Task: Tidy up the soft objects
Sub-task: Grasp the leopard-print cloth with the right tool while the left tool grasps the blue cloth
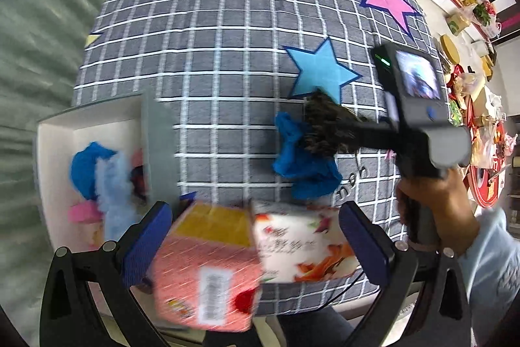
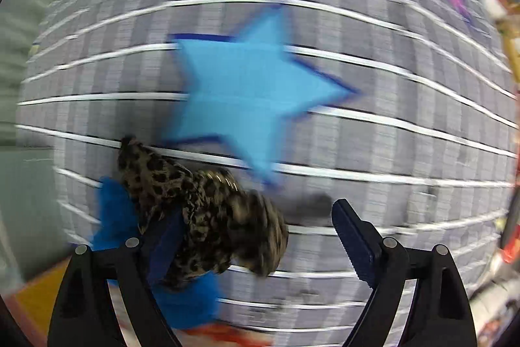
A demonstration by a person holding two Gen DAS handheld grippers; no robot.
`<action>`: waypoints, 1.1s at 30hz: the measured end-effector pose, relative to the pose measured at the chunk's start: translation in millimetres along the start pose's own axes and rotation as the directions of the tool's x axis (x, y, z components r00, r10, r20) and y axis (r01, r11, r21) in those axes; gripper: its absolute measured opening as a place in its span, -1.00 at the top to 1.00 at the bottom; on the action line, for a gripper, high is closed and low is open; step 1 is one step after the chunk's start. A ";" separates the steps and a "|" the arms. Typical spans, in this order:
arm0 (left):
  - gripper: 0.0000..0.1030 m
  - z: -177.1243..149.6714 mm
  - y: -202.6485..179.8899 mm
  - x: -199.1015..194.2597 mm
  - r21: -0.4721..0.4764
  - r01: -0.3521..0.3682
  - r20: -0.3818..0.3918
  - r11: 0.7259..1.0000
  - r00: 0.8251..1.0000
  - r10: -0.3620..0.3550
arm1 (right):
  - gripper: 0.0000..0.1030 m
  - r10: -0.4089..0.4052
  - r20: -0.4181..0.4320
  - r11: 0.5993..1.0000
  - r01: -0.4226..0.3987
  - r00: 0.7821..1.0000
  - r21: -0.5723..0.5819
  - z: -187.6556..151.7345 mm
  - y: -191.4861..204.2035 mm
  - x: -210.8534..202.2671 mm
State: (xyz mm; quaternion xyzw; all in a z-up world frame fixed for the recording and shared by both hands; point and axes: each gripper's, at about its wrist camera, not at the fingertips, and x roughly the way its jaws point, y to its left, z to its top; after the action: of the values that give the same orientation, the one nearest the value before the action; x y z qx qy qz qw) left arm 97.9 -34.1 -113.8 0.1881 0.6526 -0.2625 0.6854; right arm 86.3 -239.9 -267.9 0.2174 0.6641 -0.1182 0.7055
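Leopard-print cloth (image 2: 208, 217) drapes over the wide-open right gripper's (image 2: 256, 244) left finger, unclamped.

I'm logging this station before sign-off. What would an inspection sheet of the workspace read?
Surface: grey checked cloth with star patches.
Job's things: leopard-print cloth on blue cloth; soft items in white box.
Clutter: two tissue packs.
Grippers: left claw astride the packs, grip unclear; right claw open, leopard cloth against one finger.
Cables: thin dark cable by the cloth's near edge.
Surroundings: cluttered red shelf.
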 end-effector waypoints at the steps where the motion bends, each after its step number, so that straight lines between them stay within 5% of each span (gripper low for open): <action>1: -0.99 2.1 -4.4 3.4 0.000 0.002 -0.004 1.000 1.000 -0.002 | -0.71 -0.024 -0.004 1.000 0.024 1.000 0.009 -2.6 -14.1 0.5; 7: -0.99 20.6 -39.9 37.2 0.009 0.015 -0.048 1.000 0.999 -0.015 | -0.71 -0.143 -0.045 0.973 0.149 0.989 0.178 -28.8 -139.7 -2.7; 9: -0.99 23.9 -54.1 45.4 0.036 0.017 -0.052 0.999 0.999 -0.015 | -0.71 -0.129 -0.051 0.954 0.138 0.990 0.268 -38.0 -176.0 -8.5; 12: -0.99 26.1 -72.0 55.0 0.061 0.019 -0.056 0.998 0.998 -0.015 | -0.71 -0.009 -0.005 0.911 0.011 1.000 0.413 -56.2 -220.9 -20.5; 17: -0.99 31.1 -107.3 79.4 0.086 0.020 -0.073 0.996 0.997 -0.014 | -0.71 0.089 0.070 0.884 -0.112 0.994 0.454 -62.3 -217.5 -24.3; 19: -0.99 34.5 -120.4 92.2 0.101 0.013 -0.077 0.995 0.997 -0.005 | -0.71 0.114 0.080 0.888 -0.137 0.990 0.438 -36.3 -187.2 -22.1; 28: -0.99 48.1 -139.8 155.4 0.124 -0.084 -0.103 0.989 0.990 0.097 | -0.72 0.121 -0.009 0.929 -0.110 0.993 0.352 -15.6 -137.7 13.8; 30: -0.99 49.2 -139.8 165.3 0.127 -0.100 -0.117 0.987 0.986 0.115 | -0.94 0.104 -0.021 0.940 -0.092 0.994 0.329 -14.6 -132.3 18.2; 33: -1.00 50.9 -137.0 175.6 0.115 -0.088 -0.136 0.989 0.985 0.103 | -0.98 0.063 -0.031 0.958 -0.052 0.997 0.283 -20.0 -119.0 21.5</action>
State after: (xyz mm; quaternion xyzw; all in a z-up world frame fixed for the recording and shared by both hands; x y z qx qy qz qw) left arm 57.2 -193.2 -272.7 0.2744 0.6748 -0.2501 0.6378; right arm 16.3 -332.5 -307.5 0.3372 0.6479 -0.1864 0.6571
